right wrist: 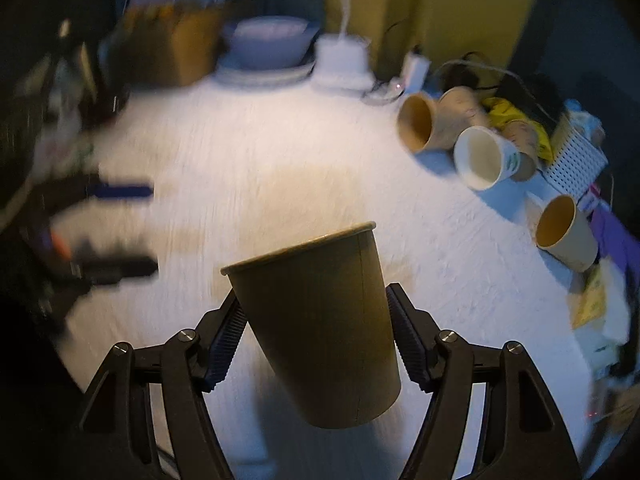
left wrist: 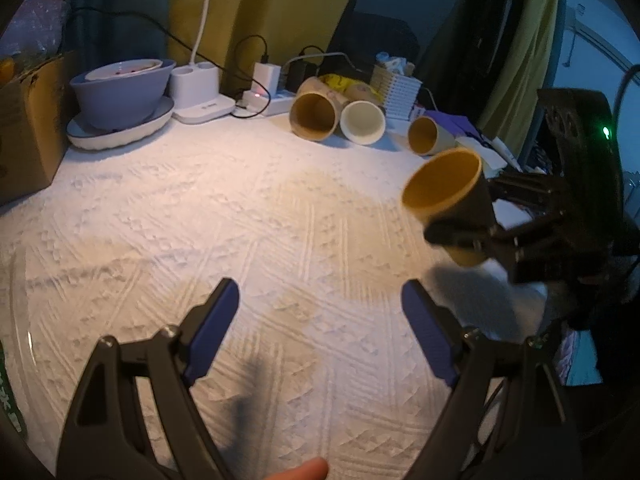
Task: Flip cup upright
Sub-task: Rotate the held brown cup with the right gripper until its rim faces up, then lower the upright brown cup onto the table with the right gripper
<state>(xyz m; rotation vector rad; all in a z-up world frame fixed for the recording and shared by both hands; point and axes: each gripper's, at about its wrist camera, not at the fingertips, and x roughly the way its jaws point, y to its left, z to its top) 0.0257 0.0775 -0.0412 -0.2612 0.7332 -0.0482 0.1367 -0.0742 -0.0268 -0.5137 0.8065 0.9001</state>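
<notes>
My right gripper (right wrist: 314,336) is shut on a brown paper cup (right wrist: 320,320) and holds it above the white textured tablecloth (right wrist: 260,168), mouth up and tilted. In the left wrist view the same cup (left wrist: 444,188) hangs at the right in the right gripper (left wrist: 472,216), its mouth facing left and up. My left gripper (left wrist: 320,316) is open and empty, low over the cloth. It shows blurred at the left of the right wrist view (right wrist: 120,228).
Three more paper cups lie on their sides at the back right: a large brown one (left wrist: 314,114), a white one (left wrist: 362,122), a small brown one (left wrist: 428,136). A bowl on a plate (left wrist: 120,96), a cardboard box (left wrist: 28,128), chargers and cables line the back.
</notes>
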